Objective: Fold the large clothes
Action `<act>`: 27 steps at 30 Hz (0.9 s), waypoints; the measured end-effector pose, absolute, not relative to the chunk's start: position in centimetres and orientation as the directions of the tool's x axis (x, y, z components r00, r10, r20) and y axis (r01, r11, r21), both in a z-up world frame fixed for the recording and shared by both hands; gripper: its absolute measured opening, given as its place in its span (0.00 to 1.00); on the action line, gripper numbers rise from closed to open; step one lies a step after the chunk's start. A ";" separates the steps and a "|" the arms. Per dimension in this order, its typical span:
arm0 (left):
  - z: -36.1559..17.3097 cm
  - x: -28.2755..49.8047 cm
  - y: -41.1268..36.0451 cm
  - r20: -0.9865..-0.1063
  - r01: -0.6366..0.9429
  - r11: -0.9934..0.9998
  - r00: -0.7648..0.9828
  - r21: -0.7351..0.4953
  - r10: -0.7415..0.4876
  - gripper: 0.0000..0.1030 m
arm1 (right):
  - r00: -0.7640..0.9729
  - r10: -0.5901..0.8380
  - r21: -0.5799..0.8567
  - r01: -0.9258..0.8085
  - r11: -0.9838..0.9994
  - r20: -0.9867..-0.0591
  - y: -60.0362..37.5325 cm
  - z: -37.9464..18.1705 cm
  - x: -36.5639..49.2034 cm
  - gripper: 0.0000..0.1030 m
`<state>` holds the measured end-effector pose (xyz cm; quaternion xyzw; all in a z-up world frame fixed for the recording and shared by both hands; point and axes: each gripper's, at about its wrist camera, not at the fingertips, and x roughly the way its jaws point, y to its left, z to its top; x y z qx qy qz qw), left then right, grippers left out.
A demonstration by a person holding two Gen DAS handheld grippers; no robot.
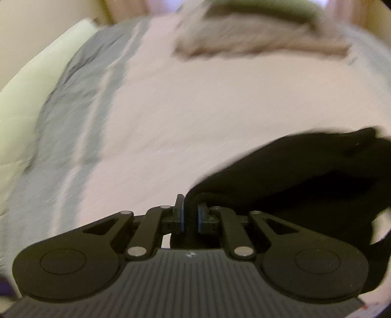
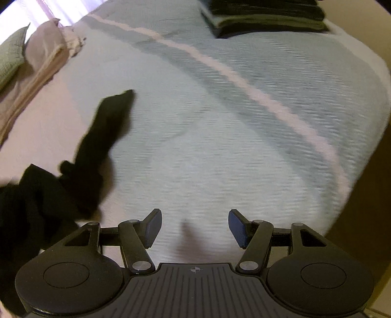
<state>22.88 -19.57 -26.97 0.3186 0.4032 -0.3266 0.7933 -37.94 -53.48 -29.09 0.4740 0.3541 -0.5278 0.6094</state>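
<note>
Bed: broad bedspread (image 2: 220, 127), pale and ribbed, fills both views; a grey band with a light stripe runs across it.
Black garment: large dark garment (image 2: 97, 151) lies bunched on the bedspread at the left of the right wrist view, one long part stretched away up the bed. In the left wrist view the same garment (image 1: 305, 176) spreads to the right of the tongs, its near edge reaching in between the pads.
Beige cloth: crumpled beige cloth (image 2: 41, 63) at the far left of the bed, beside a green pillow (image 2: 11, 56).
Folded stack: dark folded clothes (image 2: 266, 17) at the far end of the bed, well apart from the black garment.
Left tongs: left gripper (image 1: 190, 215) nearly closed, a fold of the black garment pinched between the blue pads; the view is blurred.
Right tongs: right gripper (image 2: 194, 227) stands wide open over bare bedspread, nothing between the pads; the black garment lies just beside its left finger.
</note>
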 end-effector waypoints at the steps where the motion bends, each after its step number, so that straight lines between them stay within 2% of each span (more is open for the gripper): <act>1: -28.5 23.7 -18.8 -0.873 0.764 0.587 0.450 0.268 -0.188 0.10 | 0.206 -0.300 0.216 0.976 -0.001 -0.931 -53.6 -29.3 -37.1 0.56; 3: -30.2 24.0 -18.2 -0.910 0.770 0.581 0.398 0.263 -0.114 0.10 | 0.237 -0.274 0.239 0.971 0.028 -0.932 -53.6 -29.6 -35.3 0.56; 4: -30.2 23.0 -18.5 -0.912 0.793 0.554 0.388 0.255 -0.136 0.10 | 0.246 -0.271 0.242 0.969 0.047 -0.931 -53.5 -29.5 -34.7 0.56; 5: -29.7 21.7 -18.7 -0.905 0.817 0.517 0.391 0.256 -0.170 0.16 | 0.248 -0.272 0.238 0.969 0.069 -0.930 -53.4 -29.4 -34.1 0.56; 6: -29.0 19.9 -19.2 -0.896 0.843 0.477 0.387 0.249 -0.217 0.28 | 0.246 -0.274 0.232 0.969 0.083 -0.930 -53.3 -29.3 -33.8 0.56; 8: -27.3 16.3 -20.6 -0.886 0.903 0.394 0.315 0.169 -0.341 0.39 | 0.238 -0.278 0.223 0.971 0.086 -0.931 -53.3 -29.3 -34.0 0.56; 11: -26.7 9.2 -23.8 -0.846 0.980 0.148 0.192 0.135 -0.497 0.50 | 0.226 -0.276 0.225 0.974 0.038 -0.934 -53.5 -29.4 -35.3 0.56; 13: -27.9 4.2 -26.0 -0.817 0.979 -0.056 0.132 0.196 -0.561 0.53 | 0.219 -0.267 0.227 0.974 0.001 -0.938 -53.7 -29.5 -36.7 0.56; 16: -31.0 -2.0 -29.8 -0.777 0.888 -0.306 0.085 0.343 -0.623 0.56 | 0.198 -0.267 0.216 0.976 -0.038 -0.943 -53.9 -29.3 -39.1 0.56; 17: -31.9 -3.8 -31.1 -0.762 0.852 -0.367 0.055 0.373 -0.645 0.63 | 0.188 -0.267 0.208 0.977 -0.049 -0.945 -53.8 -29.2 -39.9 0.56; 18: -32.9 -5.2 -31.7 -0.752 0.821 -0.413 0.030 0.395 -0.658 0.65 | 0.173 -0.264 0.196 0.978 -0.064 -0.949 -53.6 -29.3 -40.8 0.56; 19: -34.1 -7.0 -32.1 -0.750 0.791 -0.448 0.022 0.418 -0.661 0.64 | 0.161 -0.261 0.186 0.979 -0.077 -0.952 -53.6 -29.3 -41.4 0.56; 20: -35.4 -7.9 -33.3 -0.762 0.755 -0.495 0.008 0.429 -0.648 0.46 | 0.139 -0.256 0.170 0.980 -0.103 -0.957 -53.5 -29.4 -42.3 0.56; 21: -36.5 -8.2 -34.2 -0.778 0.727 -0.533 0.003 0.432 -0.628 0.05 | 0.125 -0.251 0.160 0.979 -0.126 -0.960 -53.4 -29.4 -42.9 0.56; 23: -36.8 -7.4 -35.4 -0.782 0.738 -0.532 -0.009 0.416 -0.623 0.04 | 0.113 -0.243 0.160 0.970 -0.183 -0.963 -53.1 -29.4 -44.0 0.56; 25: -34.0 -5.2 -35.7 -0.749 0.809 -0.470 -0.055 0.355 -0.661 0.04 | 0.114 -0.246 0.174 0.956 -0.237 -0.962 -52.7 -29.2 -44.9 0.56; 27: -29.2 0.0 -36.6 -0.693 0.912 -0.332 -0.078 0.241 -0.717 0.04 | 0.100 -0.250 0.169 0.947 -0.272 -0.963 -52.6 -28.9 -45.1 0.56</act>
